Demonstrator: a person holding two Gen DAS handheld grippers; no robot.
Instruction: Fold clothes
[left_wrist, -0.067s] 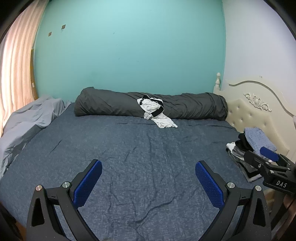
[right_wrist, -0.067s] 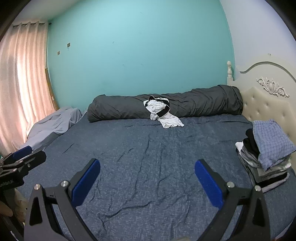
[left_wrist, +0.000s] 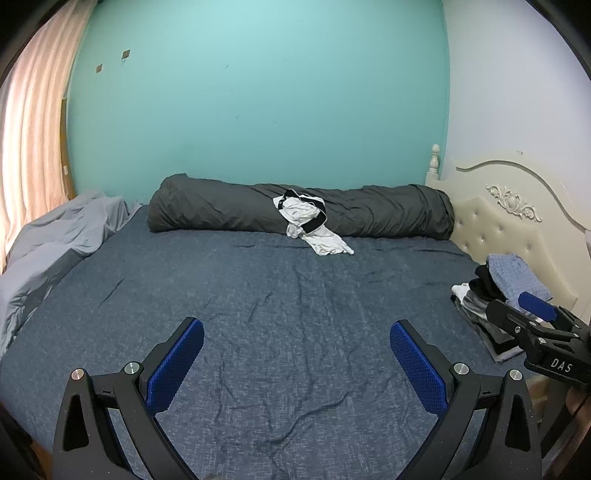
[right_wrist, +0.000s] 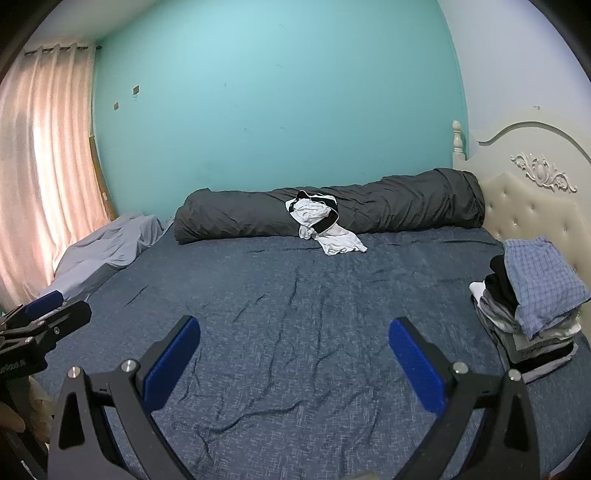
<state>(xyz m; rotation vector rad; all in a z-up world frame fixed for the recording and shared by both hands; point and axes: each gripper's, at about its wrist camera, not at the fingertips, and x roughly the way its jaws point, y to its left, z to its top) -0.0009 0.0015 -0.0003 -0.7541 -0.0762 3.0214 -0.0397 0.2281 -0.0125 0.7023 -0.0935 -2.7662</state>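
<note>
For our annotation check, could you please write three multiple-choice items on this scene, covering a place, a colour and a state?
1. Where does the white-and-black garment lie?
A. against the rolled grey duvet
B. on the folded stack
C. on the floor

2. What colour is the stack's top piece?
A. red
B. blue check
C. yellow

3. How are the jaws of both grippers?
A. open, empty
B. shut on cloth
C. out of view

Answers: 1 A, it drapes off the duvet onto the bed sheet; 2 B, checked blue fabric tops it; 3 A, left gripper and right gripper spread over bare sheet.
</note>
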